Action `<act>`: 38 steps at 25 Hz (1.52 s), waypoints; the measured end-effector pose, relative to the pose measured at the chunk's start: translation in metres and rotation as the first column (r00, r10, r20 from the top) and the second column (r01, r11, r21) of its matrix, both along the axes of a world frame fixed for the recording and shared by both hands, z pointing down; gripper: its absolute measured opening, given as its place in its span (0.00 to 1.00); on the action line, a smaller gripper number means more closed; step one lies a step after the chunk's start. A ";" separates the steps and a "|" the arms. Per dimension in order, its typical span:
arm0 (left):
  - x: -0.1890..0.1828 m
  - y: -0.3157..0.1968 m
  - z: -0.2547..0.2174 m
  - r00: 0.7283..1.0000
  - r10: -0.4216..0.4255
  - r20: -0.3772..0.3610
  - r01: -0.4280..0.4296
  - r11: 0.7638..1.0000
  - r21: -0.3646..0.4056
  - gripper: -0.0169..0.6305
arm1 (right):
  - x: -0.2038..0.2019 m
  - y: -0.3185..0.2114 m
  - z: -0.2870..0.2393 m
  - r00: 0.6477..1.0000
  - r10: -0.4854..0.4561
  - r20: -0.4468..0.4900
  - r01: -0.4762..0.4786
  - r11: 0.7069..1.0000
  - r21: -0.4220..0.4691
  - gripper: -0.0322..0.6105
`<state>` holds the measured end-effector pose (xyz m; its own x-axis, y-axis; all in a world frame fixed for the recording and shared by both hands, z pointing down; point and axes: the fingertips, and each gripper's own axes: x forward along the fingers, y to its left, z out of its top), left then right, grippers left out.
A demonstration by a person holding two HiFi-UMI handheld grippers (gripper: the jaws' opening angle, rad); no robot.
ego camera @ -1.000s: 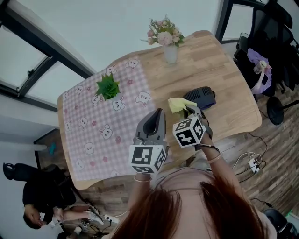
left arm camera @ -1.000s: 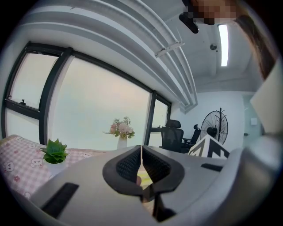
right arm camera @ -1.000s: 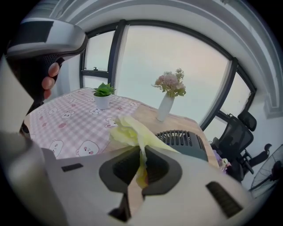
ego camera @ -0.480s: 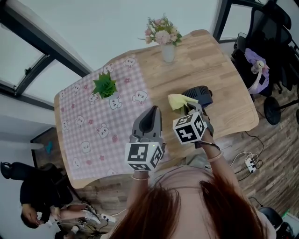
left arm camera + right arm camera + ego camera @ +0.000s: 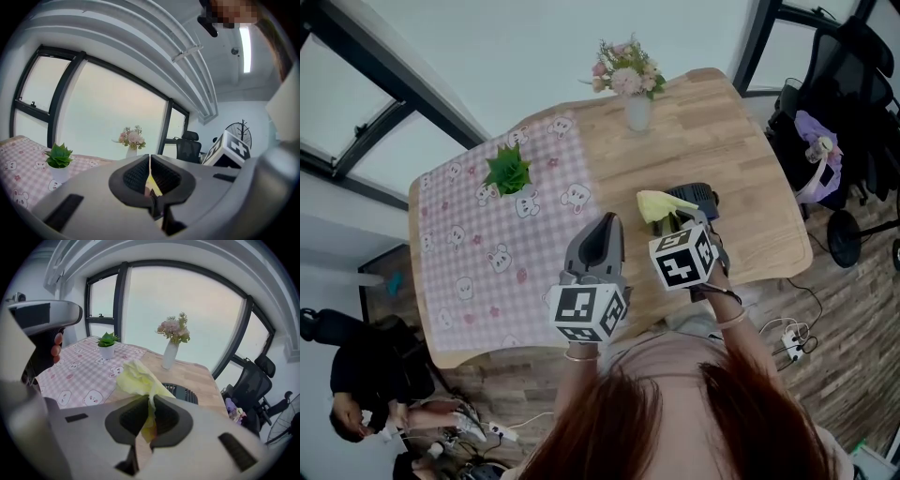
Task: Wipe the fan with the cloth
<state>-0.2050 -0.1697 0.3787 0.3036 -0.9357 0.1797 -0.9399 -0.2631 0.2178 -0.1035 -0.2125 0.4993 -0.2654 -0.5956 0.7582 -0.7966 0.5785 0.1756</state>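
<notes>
R gripper [image 5: 151, 401] jaws pinched shut on a yellow cloth [image 5: 136, 378], which bunches up above them at frame centre. Black fan [image 5: 183, 392] lies flat on the wooden worktop [image 5: 197, 373] just behind the cloth. L gripper [image 5: 149, 159] jaws pressed together, nothing btwn them. Further out, potted plant [image 5: 108, 345] stands on pink bear-print tablecloth [image 5: 79, 373] at left, and flower vase [image 5: 169, 352] is upper centre.

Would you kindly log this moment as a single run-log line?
right claw: shut on crumpled yellow cloth | left claw: shut, empty | small black fan: on wooden table, beyond cloth
</notes>
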 end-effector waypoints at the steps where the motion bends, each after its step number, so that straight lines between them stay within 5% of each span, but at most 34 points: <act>1: 0.003 -0.001 0.000 1.000 -0.002 0.000 0.002 1.000 0.000 0.05 | 0.002 -0.002 -0.001 1.000 0.003 0.009 -0.003 1.000 -0.004 0.08; 21: 0.041 -0.007 0.003 1.000 0.010 0.005 -0.010 1.000 -0.011 0.05 | 0.050 -0.017 -0.011 0.993 0.074 0.096 -0.070 0.997 -0.037 0.08; 30: 0.051 -0.009 0.004 1.000 0.029 0.007 -0.029 0.999 -0.016 0.05 | 0.064 -0.026 -0.023 0.975 0.084 0.205 -0.082 0.996 -0.015 0.08; 38: 0.060 -0.013 0.008 0.999 0.047 0.005 -0.047 0.998 -0.031 0.05 | 0.071 -0.025 -0.004 0.944 0.119 0.308 -0.073 0.985 -0.156 0.08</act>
